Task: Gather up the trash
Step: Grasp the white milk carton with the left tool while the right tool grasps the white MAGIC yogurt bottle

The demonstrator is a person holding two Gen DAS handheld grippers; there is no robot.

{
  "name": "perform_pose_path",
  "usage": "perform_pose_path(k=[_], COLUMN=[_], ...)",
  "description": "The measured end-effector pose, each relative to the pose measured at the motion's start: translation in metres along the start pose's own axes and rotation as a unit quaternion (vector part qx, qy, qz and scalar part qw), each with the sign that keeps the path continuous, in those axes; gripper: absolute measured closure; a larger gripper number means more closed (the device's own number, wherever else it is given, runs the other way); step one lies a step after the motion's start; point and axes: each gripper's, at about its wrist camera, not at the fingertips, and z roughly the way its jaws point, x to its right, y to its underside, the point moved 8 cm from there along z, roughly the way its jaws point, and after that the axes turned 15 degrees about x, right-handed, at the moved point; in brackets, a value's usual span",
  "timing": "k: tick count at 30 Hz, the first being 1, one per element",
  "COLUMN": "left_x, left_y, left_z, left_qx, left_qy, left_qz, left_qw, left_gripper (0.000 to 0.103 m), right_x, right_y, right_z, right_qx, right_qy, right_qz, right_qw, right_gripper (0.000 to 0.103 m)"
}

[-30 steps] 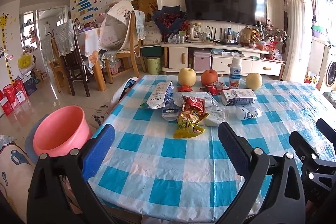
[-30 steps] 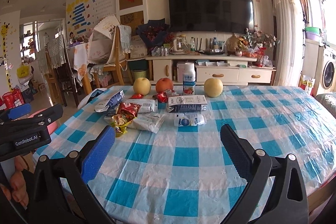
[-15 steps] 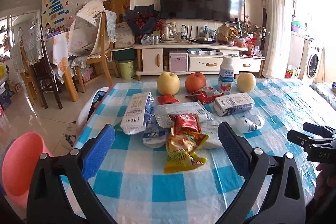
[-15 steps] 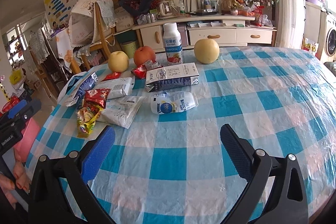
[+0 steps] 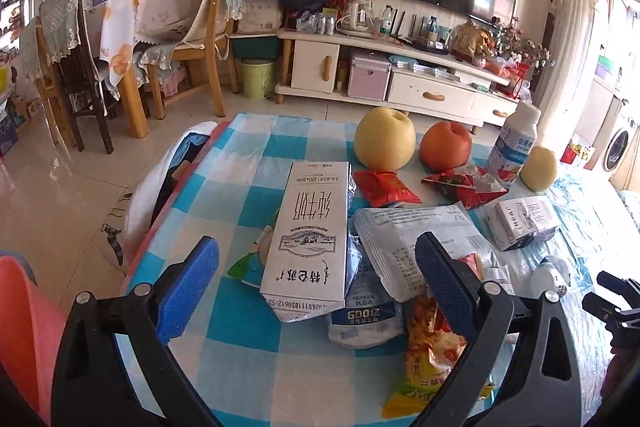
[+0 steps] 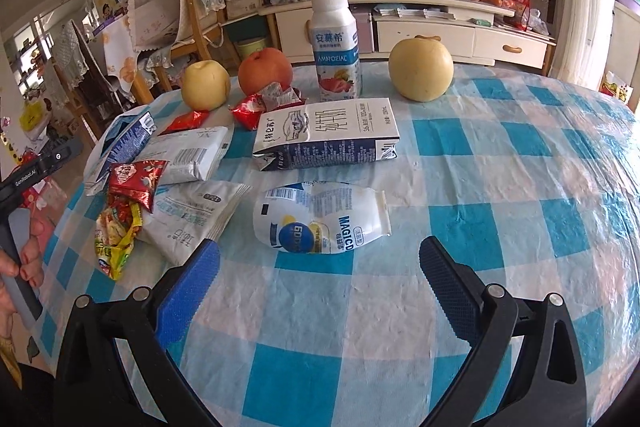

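— What is seen at the left gripper (image 5: 316, 277)?

— Its blue-padded jaws are held wide apart, nothing between the pads. A flattened milk carton (image 5: 310, 227) is framed just ahead of them, lying lengthwise on the checked tablecloth (image 5: 248, 343). A crushed white yogurt bottle (image 5: 366, 307) is tucked under the carton's right edge, and a yellow snack wrapper (image 5: 432, 359) lies right of that bottle, partly hidden by the right finger. Beyond the carton a yellow pear (image 5: 385, 145) and an orange-red apple (image 5: 447, 146) are seen, with a small red wrapper (image 5: 384, 187) lying between the carton and the pear. A pink basin (image 5: 24, 331) is seen at the lower left, off the table.

— And the right gripper (image 6: 318, 269)?

— Also spread open and empty. A squashed yogurt bottle (image 6: 320, 219) is found just ahead of the jaws, lying on its side on the tablecloth (image 6: 520, 187). Behind that bottle a second milk carton (image 6: 328, 135) is laid flat, and further back an upright yogurt drink bottle (image 6: 335, 47) stands between an apple (image 6: 265, 71) and a large pear (image 6: 421, 70). Left of the squashed bottle, white plastic pouches (image 6: 192, 219) and a red-and-yellow snack wrapper (image 6: 124, 211) are heaped together.

— Is the person seen?

— Only a hand (image 6: 20, 267), at the left edge of the right wrist view, wrapped around a gripper handle.
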Motion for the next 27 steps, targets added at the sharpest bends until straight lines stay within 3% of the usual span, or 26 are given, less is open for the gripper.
perform_pose_path(k=[6, 8, 13, 27], left_x=[0.001, 0.0, 0.002, -0.003], left_y=[0.003, 0.006, 0.016, 0.015], left_z=[0.029, 0.039, 0.052, 0.038], left_qx=[-0.014, -0.026, -0.05, -0.048], left_qy=[-0.004, -0.007, -0.011, -0.035], left_qz=[0.01, 0.008, 0.019, -0.002], left_qw=[0.9998, 0.9996, 0.9985, 0.9982], left_gripper=[0.008, 0.022, 0.041, 0.045], right_x=[0.004, -0.002, -0.008, -0.002], right_y=[-0.001, -0.003, 0.001, 0.002], right_z=[0.023, 0.029, 0.046, 0.06], right_qx=[-0.017, -0.016, -0.032, -0.039], right_qy=[-0.024, -0.031, -0.026, -0.011], right_qz=[0.004, -0.014, -0.045, -0.035], right_qw=[1.0, 0.999, 0.998, 0.999], right_gripper=[0.004, 0.004, 0.004, 0.011])
